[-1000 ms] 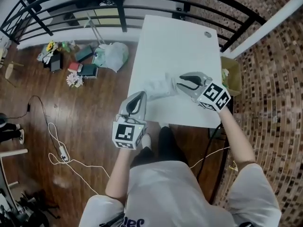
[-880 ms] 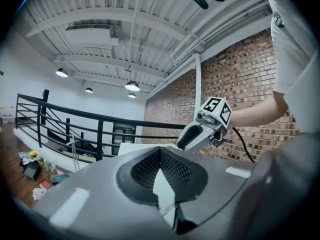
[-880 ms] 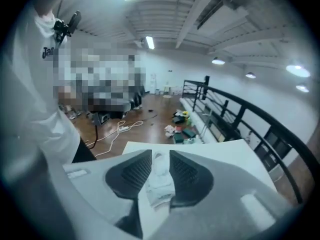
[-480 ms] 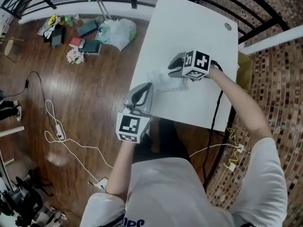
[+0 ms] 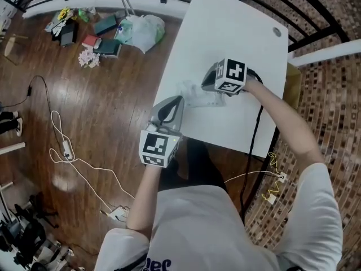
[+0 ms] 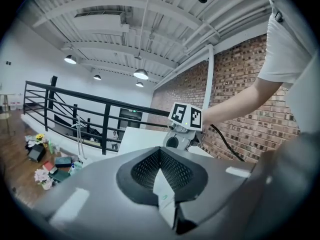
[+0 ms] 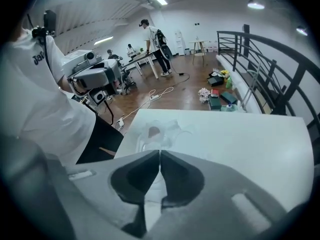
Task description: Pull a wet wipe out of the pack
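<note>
Right gripper [image 5: 206, 86] points steeply down over the wet wipe pack [image 5: 193, 95] near the front of the white desk [image 5: 225, 27]. We read its jaws as closing, tips almost together, with a white wet wipe [image 7: 152, 210] in the slit between them. Left gripper [image 5: 172, 103] we log as clamped on the pack's edge, a white flap with a small green mark pinched between its jaws.

Far half of table [image 5: 237, 27] bare, wipe pack [image 5: 189, 92] near front-left corner, railing [image 7: 246, 41] behind
</note>
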Tool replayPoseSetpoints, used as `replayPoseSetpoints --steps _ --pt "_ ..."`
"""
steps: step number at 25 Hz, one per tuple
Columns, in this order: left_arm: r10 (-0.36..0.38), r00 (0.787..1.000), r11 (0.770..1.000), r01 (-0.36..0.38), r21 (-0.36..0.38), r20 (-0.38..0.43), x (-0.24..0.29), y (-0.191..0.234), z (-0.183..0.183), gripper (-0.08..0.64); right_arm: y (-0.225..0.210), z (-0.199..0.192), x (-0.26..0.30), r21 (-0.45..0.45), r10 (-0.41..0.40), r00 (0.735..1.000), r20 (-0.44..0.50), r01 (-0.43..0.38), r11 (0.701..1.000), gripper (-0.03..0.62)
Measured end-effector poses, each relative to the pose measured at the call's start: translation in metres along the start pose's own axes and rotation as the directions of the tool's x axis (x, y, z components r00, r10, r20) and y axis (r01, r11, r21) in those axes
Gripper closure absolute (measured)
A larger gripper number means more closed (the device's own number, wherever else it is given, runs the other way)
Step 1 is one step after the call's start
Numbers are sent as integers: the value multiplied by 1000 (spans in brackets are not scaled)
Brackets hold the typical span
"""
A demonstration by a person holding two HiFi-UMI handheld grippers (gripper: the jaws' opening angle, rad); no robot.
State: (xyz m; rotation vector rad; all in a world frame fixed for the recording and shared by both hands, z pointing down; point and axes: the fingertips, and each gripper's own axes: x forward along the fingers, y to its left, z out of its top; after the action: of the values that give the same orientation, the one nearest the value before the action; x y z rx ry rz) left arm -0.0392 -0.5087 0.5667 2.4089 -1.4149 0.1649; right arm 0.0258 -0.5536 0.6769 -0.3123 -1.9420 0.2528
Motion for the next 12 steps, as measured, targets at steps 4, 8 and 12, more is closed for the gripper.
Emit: replayPoseSetpoints --steps 4,8,12 --pt "-9 1000 1000 9 -1 4 4 -2 2 545 11 3 -8 -63 -25 999 -25 24 998 595" --pt "-31 999 1000 31 -3 7 10 -9 8 545 21 8 -24 -132 -84 996 -18 81 988 597" --pt "-60 998 998 60 -19 -2 13 -18 12 545 29 17 -40 -139 -107 994 14 108 984 597"
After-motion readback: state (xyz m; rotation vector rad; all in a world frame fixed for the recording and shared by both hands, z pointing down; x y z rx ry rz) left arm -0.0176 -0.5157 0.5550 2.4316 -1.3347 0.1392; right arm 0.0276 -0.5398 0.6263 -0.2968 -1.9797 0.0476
